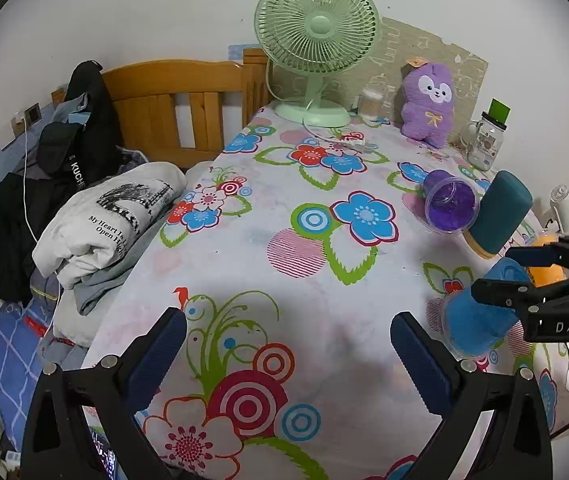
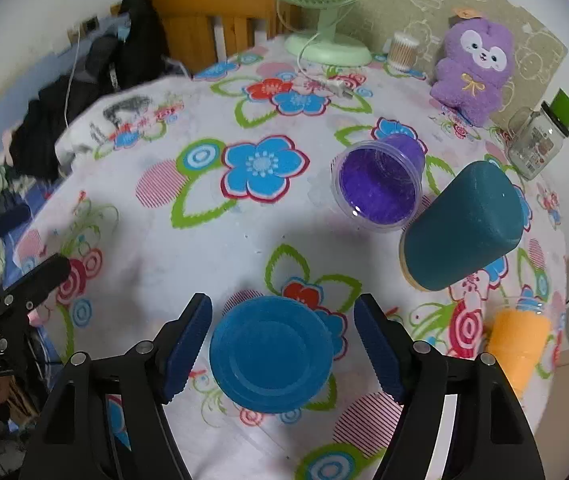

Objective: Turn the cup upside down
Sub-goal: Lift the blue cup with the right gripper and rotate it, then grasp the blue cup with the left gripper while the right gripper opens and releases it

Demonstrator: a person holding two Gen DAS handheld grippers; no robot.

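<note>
A blue plastic cup stands upside down on the flowered tablecloth, base up. My right gripper is open, one finger on each side of the cup with gaps on both sides. In the left wrist view the blue cup sits at the right under the right gripper. My left gripper is open and empty over the near part of the table. A purple cup lies on its side with its mouth toward me. A teal cup stands upside down, and an orange cup stands at the right.
A green fan, a purple plush toy, a cotton-swab jar and a glass jar stand along the back. A white plug and cord lie near the fan. Clothes and a wooden bed frame are to the left.
</note>
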